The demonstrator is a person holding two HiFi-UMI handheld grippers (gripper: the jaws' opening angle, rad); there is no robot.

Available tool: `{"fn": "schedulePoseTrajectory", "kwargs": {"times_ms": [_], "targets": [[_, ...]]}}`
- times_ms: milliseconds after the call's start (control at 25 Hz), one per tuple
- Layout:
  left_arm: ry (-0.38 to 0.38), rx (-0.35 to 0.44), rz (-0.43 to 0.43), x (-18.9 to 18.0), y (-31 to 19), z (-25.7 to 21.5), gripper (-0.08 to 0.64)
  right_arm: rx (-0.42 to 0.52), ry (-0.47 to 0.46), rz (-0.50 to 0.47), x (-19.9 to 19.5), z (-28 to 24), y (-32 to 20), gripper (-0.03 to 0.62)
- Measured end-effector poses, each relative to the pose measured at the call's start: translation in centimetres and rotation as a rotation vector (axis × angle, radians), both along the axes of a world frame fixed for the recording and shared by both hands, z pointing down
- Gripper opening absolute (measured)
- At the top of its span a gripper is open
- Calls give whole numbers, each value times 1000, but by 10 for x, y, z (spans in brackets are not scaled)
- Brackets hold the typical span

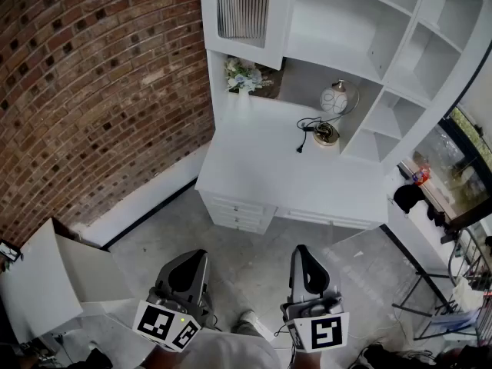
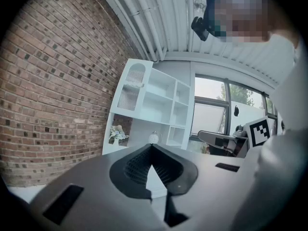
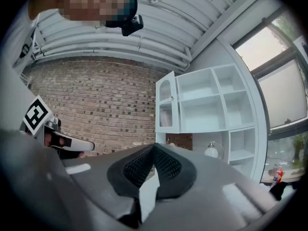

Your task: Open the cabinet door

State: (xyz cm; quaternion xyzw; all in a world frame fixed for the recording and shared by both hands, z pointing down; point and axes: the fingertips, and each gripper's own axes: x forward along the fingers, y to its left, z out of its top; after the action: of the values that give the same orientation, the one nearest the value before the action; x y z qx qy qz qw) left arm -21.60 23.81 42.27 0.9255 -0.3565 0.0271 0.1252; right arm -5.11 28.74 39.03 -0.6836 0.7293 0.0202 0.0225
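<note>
Both the left gripper (image 1: 191,258) and right gripper (image 1: 303,252), jaws pressed together, face a desk (image 1: 292,177) below the cabinet door (image 1: 244,10).

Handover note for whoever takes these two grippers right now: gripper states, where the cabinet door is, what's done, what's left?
Left gripper: shut, empty, held low by the body.
Right gripper: shut, empty, alongside it.
Cabinet door: ribbed-glass door at the upper left of the white shelf unit, above the desk. It looks closed and is well ahead of both grippers.
Done: nothing yet.
Left: approach, grip the door, probably at its edge, and swing it open.
</note>
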Motion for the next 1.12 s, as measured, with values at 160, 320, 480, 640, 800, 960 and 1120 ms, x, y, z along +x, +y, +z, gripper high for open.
{"fn": "schedulePoseTrajectory", "kwargs": {"times_ms": [160,320,480,640,800,960,1120], "targets": [[5,-7,18,11,25,3,9,3,15,-18,-3,-4,29,12],[19,11,40,22,42,-8,9,-3,-21,-7,8,-9,50,12],[37,77,27,26,53,-31,9,55,-26,-69,5,-23,59,12],[46,93,7,24,73,-40,9,79,18,-105,-2,-33,76,12],[58,84,-14,29,93,-38,9,79,-3,-116,6,-33,94,12],[66,60,-19,34,116,-27,9,43,-13,-107,14,-18,113,12],[69,60,-19,36,127,-27,9,49,-26,-120,15,-18,126,12]]}}
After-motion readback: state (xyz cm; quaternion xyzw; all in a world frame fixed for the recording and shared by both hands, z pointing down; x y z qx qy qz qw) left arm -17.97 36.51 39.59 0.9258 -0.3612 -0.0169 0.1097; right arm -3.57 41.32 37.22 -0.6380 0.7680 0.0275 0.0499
